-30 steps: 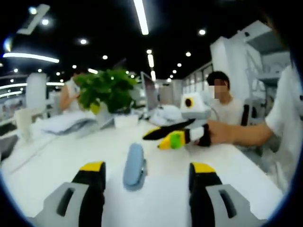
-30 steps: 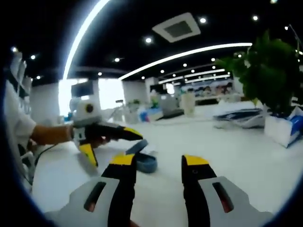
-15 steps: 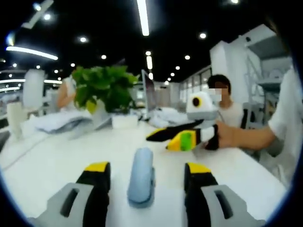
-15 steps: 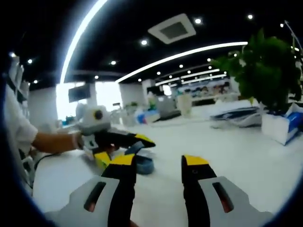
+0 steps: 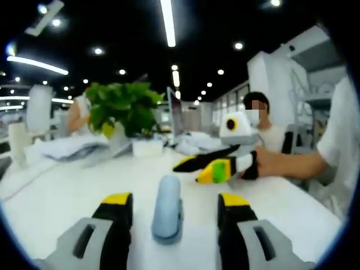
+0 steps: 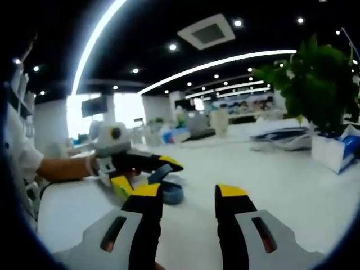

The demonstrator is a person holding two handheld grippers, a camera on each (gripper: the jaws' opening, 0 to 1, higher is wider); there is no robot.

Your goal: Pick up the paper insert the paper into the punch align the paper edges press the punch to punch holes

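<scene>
Blue punch (image 5: 167,209) lying on the white worktop (image 5: 67,191), well in from its edges and directly ahead of the left gripper (image 5: 171,205), whose jaws stand spread on either side of it. Right gripper (image 6: 185,194), jaws likewise spread and empty, hovers nearby. No sheet can be made out; judged: paper pickup, insertion, alignment and pressing all remain.

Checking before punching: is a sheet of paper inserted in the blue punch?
No, the blue plastic hole punch sits alone on the white table, no paper in it.
</scene>
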